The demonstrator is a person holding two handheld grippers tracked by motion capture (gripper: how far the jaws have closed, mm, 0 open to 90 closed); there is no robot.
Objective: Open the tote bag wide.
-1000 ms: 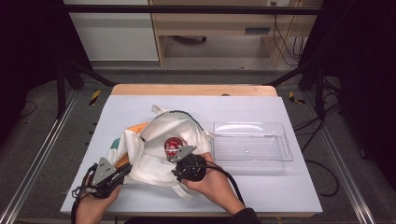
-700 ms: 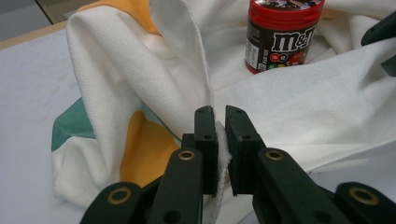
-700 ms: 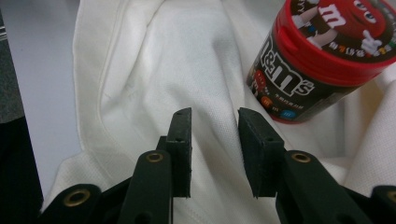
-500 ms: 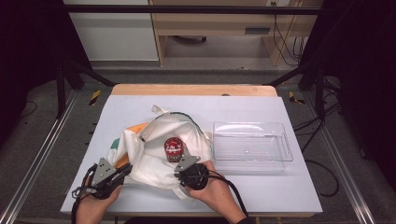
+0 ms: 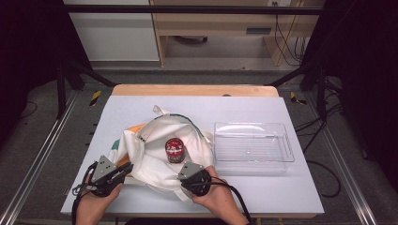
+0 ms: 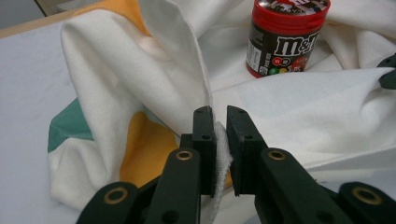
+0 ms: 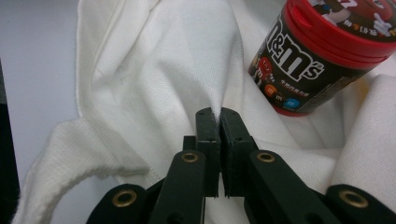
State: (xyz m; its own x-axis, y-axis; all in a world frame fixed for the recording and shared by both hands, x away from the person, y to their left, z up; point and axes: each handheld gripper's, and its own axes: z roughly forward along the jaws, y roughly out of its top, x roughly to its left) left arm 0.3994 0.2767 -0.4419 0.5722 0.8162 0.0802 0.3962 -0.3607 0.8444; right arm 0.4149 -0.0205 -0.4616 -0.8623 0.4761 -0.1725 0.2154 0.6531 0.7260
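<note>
1. Grip first: the left gripper (image 6: 218, 122) is clamped on a fold of the white cloth bag (image 5: 162, 150), with fabric plainly bunched between its jaws; the right gripper (image 7: 217, 122) is likewise clenched on a thin pleat of the same bag
2. Both grippers sit close to the near edge of the table (image 5: 291, 197), the left (image 5: 123, 169) toward the near-left corner, the right (image 5: 187, 169) near the middle of that edge; the bag spreads from them toward the table's centre
3. To do this well, I judge both pinches should stay firm and the hands should move together, lifting or spreading the fabric evenly so neither fold slips out
4. A red-lidded candy jar (image 5: 174, 150) stands upright on the bag, just beyond the right gripper; a sharp tug on the cloth could tip it, so any pull ought to be slow
5. A clear plastic tray (image 5: 253, 147) lies to the right of the bag, at or just beside its right edge, toward the table's right edge
6. Orange and green patches (image 6: 70, 123) show at the bag's left side
</note>
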